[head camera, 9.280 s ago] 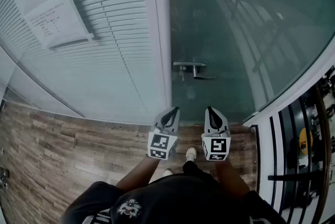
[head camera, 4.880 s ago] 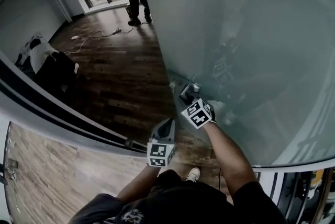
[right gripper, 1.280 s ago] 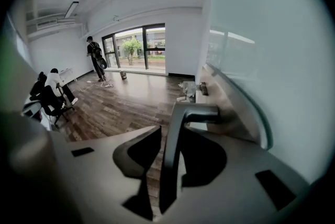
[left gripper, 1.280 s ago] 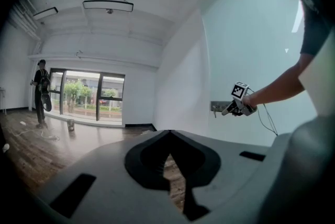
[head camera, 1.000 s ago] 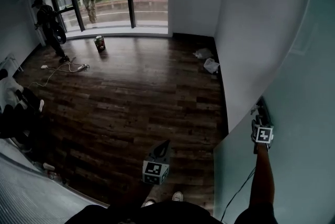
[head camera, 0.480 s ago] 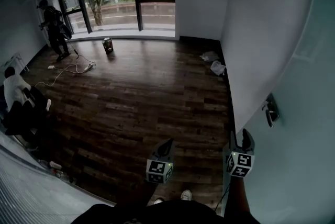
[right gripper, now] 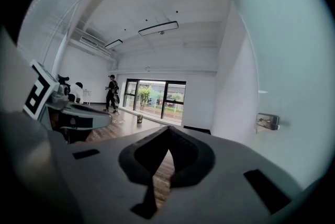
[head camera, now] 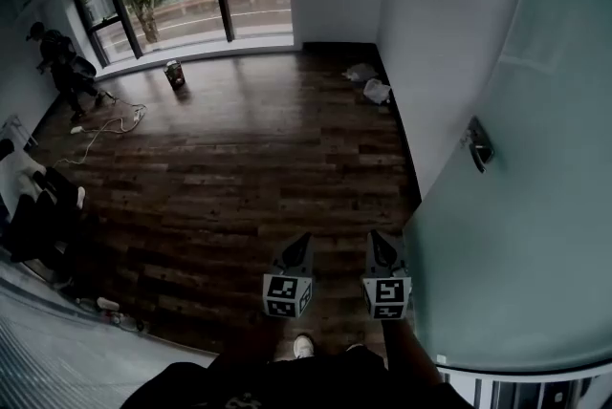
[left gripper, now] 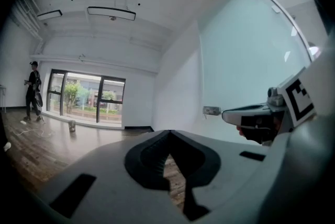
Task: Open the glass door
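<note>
The glass door [head camera: 516,235] stands swung open along the right, with its metal handle [head camera: 478,146] well beyond both grippers. My left gripper [head camera: 298,245] and right gripper [head camera: 377,241] hover side by side over the dark wood floor, close to my body and pointing into the room. The left one is shut and holds nothing. My right gripper's jaws are closing and stand together, with nothing between them. In the left gripper view the handle [left gripper: 211,110] shows past the right gripper's fingertips [left gripper: 230,114]. In the right gripper view the handle [right gripper: 268,121] sits on the door at right.
A white wall [head camera: 421,34] meets the door's far edge. Bags [head camera: 368,84] lie at its foot. A can [head camera: 173,73] stands near the windows, cables [head camera: 105,125] trail on the floor, a person [head camera: 57,63] stands at far left, and another person sits [head camera: 29,206] by the left edge.
My right gripper left the door handle, swung back left to sit beside the left gripper, and its jaws went from open to shut. The left gripper drifted forward a little.
</note>
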Available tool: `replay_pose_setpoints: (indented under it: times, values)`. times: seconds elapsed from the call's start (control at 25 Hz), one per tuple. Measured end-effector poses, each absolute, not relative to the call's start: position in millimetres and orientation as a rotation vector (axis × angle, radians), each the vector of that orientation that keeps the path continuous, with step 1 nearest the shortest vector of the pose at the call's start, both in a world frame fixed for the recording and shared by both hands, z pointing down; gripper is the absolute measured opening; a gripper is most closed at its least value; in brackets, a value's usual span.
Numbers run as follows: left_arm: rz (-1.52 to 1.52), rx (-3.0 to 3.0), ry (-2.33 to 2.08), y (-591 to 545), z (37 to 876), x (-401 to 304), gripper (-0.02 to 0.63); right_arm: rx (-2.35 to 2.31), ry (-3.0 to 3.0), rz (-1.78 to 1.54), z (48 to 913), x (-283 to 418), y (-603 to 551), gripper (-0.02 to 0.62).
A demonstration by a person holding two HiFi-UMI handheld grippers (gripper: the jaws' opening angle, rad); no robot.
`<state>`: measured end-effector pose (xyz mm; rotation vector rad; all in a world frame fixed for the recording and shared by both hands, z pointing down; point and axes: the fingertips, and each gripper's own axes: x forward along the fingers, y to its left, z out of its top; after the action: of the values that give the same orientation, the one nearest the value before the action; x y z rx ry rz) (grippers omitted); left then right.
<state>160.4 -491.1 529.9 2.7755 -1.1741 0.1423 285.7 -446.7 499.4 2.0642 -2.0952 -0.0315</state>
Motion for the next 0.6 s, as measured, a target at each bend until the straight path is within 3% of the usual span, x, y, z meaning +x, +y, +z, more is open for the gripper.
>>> replay_pose_setpoints:
  times: [0.6]
  values:
    - [0.120,2.737,-1.255,-269.2,534.0,172.2,0.006,2.050,-2.158,0.017,519.8,291.2,-230.4,0.018]
